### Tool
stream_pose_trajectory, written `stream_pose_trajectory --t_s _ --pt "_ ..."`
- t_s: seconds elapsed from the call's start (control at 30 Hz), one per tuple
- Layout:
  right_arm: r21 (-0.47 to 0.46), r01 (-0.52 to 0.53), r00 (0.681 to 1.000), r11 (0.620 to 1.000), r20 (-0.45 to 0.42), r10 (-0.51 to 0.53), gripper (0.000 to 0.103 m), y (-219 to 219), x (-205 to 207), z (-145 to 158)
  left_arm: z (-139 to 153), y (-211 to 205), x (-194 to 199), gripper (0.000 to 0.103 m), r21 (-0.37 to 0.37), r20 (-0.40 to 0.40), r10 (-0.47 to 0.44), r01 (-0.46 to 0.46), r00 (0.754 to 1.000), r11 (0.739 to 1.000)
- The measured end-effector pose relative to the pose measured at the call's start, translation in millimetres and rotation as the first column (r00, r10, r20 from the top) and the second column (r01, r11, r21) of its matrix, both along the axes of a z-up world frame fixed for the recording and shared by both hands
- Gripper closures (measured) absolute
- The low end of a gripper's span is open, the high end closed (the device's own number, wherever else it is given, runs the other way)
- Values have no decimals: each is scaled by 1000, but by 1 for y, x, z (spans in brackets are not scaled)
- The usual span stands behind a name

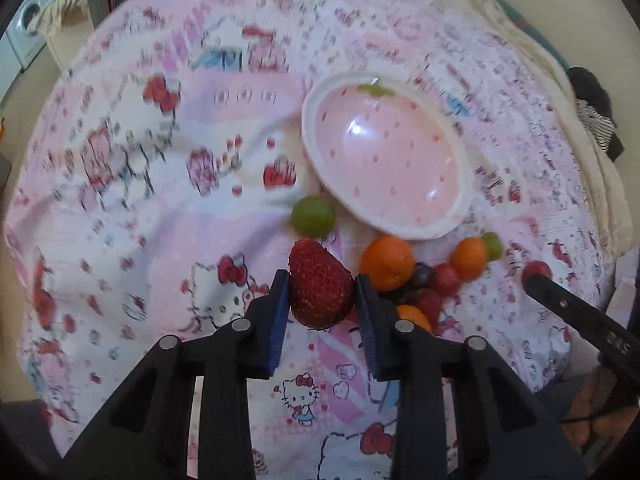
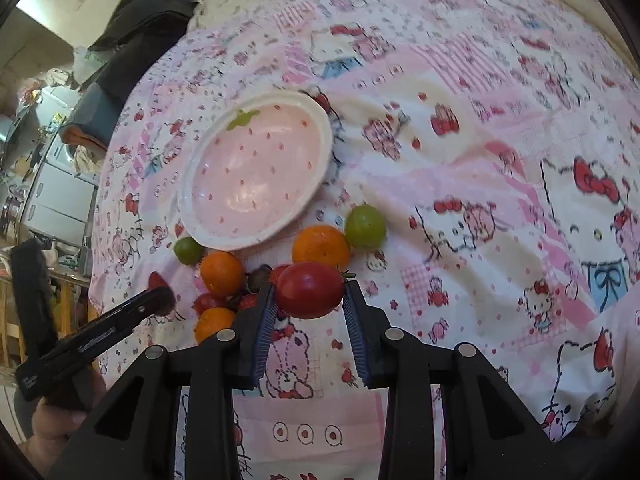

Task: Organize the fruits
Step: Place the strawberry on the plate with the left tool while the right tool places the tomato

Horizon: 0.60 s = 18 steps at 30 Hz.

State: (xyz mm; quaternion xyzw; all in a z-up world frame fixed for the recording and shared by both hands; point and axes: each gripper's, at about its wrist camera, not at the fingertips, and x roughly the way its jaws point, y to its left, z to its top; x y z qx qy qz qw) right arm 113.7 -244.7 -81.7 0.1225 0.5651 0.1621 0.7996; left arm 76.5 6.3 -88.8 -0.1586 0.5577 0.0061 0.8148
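My left gripper (image 1: 322,278) is shut on a red strawberry (image 1: 318,300), held just above the printed cloth. My right gripper (image 2: 309,288) is shut on a red tomato (image 2: 308,280). Beyond both lies an empty pink strawberry-shaped bowl (image 1: 384,160) (image 2: 256,176) with a white rim. In front of the bowl lies a loose pile of fruit: a large green grape (image 1: 313,216) (image 2: 365,226), an orange (image 1: 387,263) (image 2: 320,246), a smaller orange (image 1: 469,258) (image 2: 222,272), a small green grape (image 1: 493,244) (image 2: 188,250) and several small red and dark pieces (image 1: 436,280).
Everything rests on a soft, wrinkled pink and white cartoon-print cloth (image 1: 160,200) (image 2: 480,200). Dark clothing (image 2: 140,28) lies past its far edge. A washing machine (image 1: 28,24) and cluttered shelves (image 2: 52,168) stand off to the side.
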Motion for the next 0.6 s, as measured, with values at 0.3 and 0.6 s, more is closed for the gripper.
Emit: stream_pose_trajectory --t_s 0.3,0.6 --pt "21 -76 994 997 84 74 67 24 42 24 42 9 49 75 52 71 -50 46 996 998" --pt "-29 -133 988 991 79 135 67 57 115 5 4 -4 114 75 172 11 -156 152 988 973"
